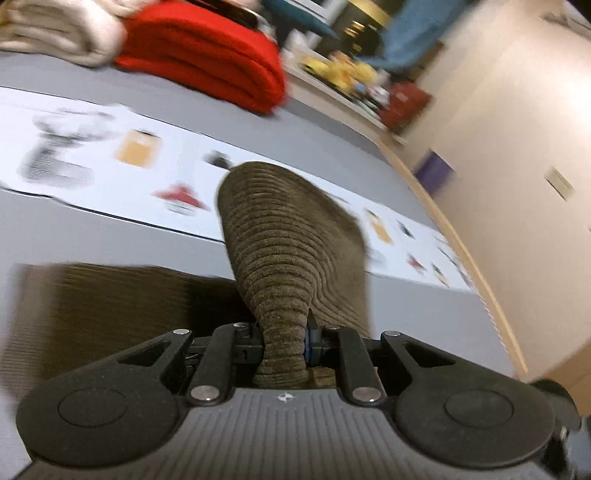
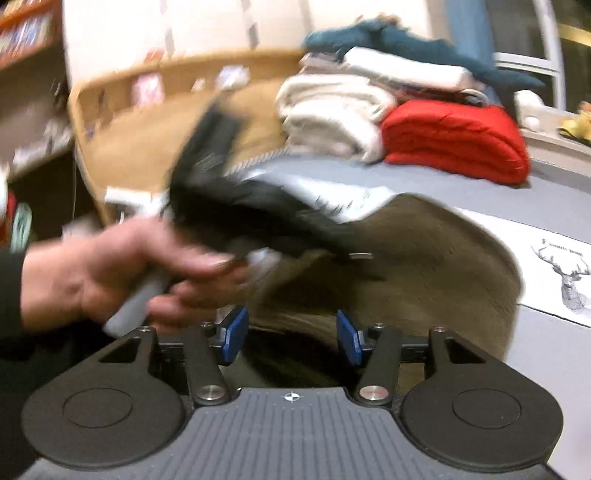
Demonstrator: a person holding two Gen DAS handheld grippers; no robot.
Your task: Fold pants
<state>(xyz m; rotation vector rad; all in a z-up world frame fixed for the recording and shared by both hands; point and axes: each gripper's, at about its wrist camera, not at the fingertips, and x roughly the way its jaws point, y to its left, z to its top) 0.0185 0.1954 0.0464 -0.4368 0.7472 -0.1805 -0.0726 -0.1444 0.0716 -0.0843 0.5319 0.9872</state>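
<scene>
The olive-brown corduroy pants (image 1: 284, 236) lie on a grey table. My left gripper (image 1: 286, 341) is shut on a bunched fold of them and lifts it above the rest of the fabric (image 1: 110, 302). In the right wrist view the pants (image 2: 436, 258) spread across the table. My right gripper (image 2: 291, 336) is open just above them, blue pads (image 2: 349, 338) apart and empty. The left hand and its blurred black gripper (image 2: 240, 214) cross in front of it.
A folded red garment (image 1: 207, 55) and cream folded clothes (image 1: 55, 33) sit at the table's far side; they also show in the right wrist view (image 2: 458, 140). A white printed paper strip (image 1: 122, 155) runs across the grey table (image 1: 184, 103). A wooden edge (image 1: 461, 240) borders it.
</scene>
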